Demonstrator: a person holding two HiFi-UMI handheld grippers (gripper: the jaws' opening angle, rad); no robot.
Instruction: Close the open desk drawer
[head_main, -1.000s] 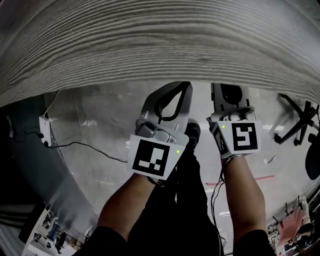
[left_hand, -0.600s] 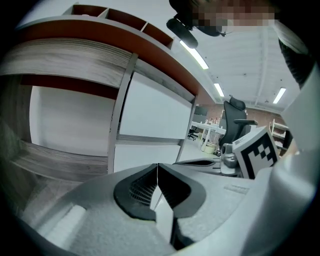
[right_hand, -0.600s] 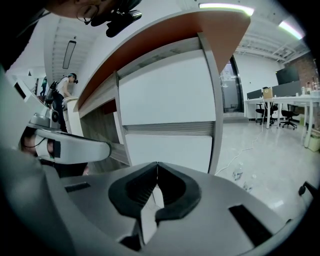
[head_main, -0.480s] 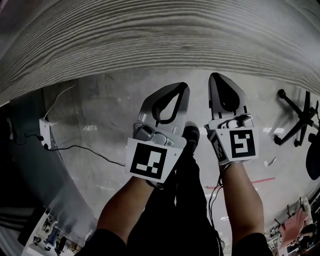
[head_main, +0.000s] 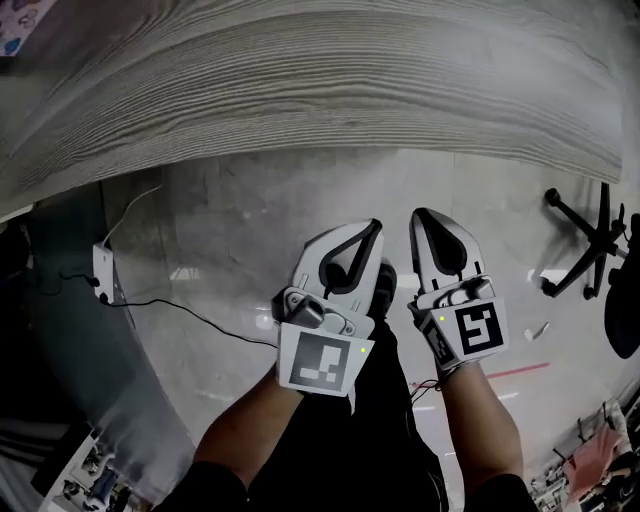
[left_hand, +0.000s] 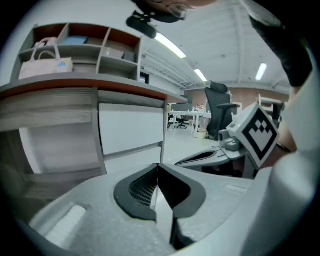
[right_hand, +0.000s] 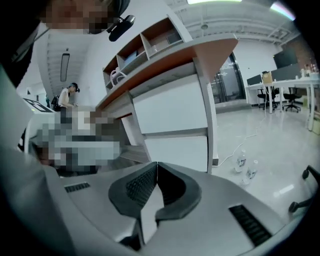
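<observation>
The desk's wood-grain top (head_main: 300, 90) fills the upper head view. Its white drawer fronts (right_hand: 172, 107) look flush with the frame; the left gripper view also shows a drawer front (left_hand: 131, 125) lying flat. Both grippers hang side by side over the grey floor, back from the desk's edge and touching nothing. My left gripper (head_main: 372, 226) is shut, its ribbed pads meeting at the tips with nothing between them (left_hand: 158, 165). My right gripper (head_main: 420, 214) is likewise shut and empty (right_hand: 157, 163). The right gripper's marker cube (left_hand: 257, 132) shows in the left gripper view.
A white power box (head_main: 103, 270) with a black cable lies on the floor at left. An office chair base (head_main: 585, 235) stands at right. Two small bottles (right_hand: 241, 161) stand beside the desk. Cubby shelves (left_hand: 75, 50) top the desk. A person (right_hand: 65, 97) stands far off.
Both grippers have drawn back from under the desk's edge toward my body and sit lower in the head view. More floor shows between them and the desk. Jaws stayed shut.
</observation>
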